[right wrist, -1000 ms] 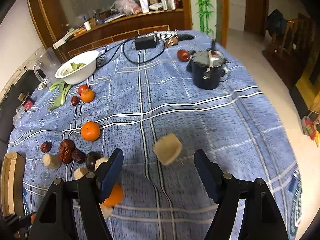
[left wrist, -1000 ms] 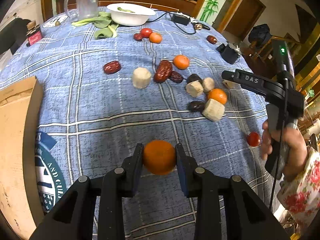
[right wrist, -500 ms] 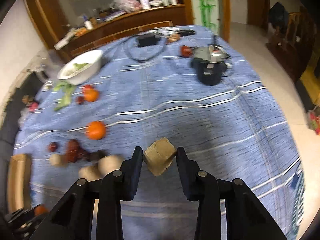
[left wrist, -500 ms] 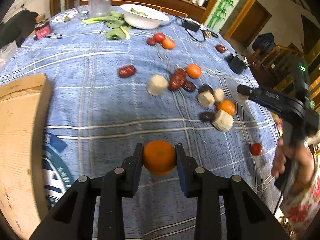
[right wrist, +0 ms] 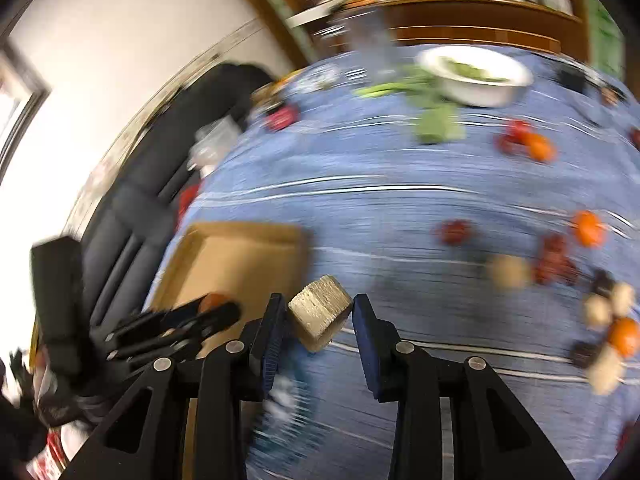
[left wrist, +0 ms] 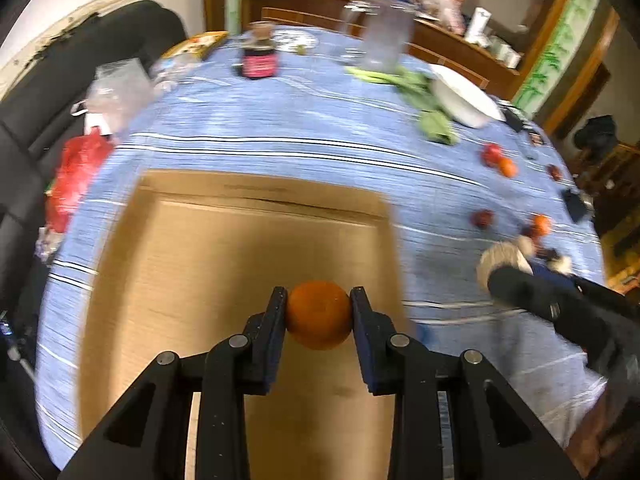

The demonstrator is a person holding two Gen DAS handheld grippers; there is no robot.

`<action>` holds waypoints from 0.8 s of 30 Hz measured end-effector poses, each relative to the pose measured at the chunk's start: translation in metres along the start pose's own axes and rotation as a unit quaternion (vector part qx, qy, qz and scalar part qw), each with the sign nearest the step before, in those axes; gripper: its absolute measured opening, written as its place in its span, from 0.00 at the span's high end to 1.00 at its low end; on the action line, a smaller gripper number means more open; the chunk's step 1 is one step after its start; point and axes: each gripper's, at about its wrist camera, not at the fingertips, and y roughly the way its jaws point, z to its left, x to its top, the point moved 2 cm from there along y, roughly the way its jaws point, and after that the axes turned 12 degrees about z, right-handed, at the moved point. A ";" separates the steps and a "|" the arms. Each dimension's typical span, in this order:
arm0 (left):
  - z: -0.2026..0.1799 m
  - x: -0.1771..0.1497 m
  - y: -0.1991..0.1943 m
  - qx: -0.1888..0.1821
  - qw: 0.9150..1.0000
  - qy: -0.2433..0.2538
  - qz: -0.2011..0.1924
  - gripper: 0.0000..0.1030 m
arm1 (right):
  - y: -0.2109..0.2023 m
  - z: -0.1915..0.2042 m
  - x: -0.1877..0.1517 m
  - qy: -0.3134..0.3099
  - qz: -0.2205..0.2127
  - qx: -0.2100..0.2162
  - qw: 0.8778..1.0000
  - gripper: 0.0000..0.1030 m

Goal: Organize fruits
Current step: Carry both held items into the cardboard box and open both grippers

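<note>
My left gripper (left wrist: 319,316) is shut on an orange (left wrist: 319,314) and holds it above the open cardboard box (left wrist: 208,248). My right gripper (right wrist: 320,318) is shut on a pale tan chunk (right wrist: 320,316), held above the blue cloth just right of the box (right wrist: 236,256). The right gripper also shows in the left wrist view (left wrist: 520,284), with the chunk (left wrist: 500,260) at its tip. The left gripper shows blurred in the right wrist view (right wrist: 192,316) over the box. Oranges (right wrist: 588,228), red dates (right wrist: 556,260) and tan chunks (right wrist: 510,272) lie scattered on the table at right.
A white bowl (left wrist: 464,100) with greens (left wrist: 432,120), a clear jug (left wrist: 384,40) and a dark jar (left wrist: 259,62) stand at the table's far side. A black sofa (left wrist: 24,128), plastic bags (left wrist: 116,92) and a red bag (left wrist: 76,164) are at left.
Both grippers have swung left toward the cardboard box, each carrying its item. The left gripper's orange is now over the box; the right gripper, open a second ago, closed on the chunk.
</note>
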 end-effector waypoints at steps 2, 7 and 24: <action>0.021 0.005 0.005 0.003 1.000 -0.012 0.004 0.70 | 0.023 0.026 0.005 -0.020 0.011 -0.001 1.000 0.63; 0.053 0.018 0.016 0.003 1.000 -0.020 0.015 0.70 | 0.072 0.051 0.014 -0.043 0.033 -0.036 0.998 0.63; 0.080 0.030 0.027 -0.014 0.999 -0.031 0.022 0.57 | 0.114 0.067 0.025 -0.070 0.051 -0.103 0.991 0.47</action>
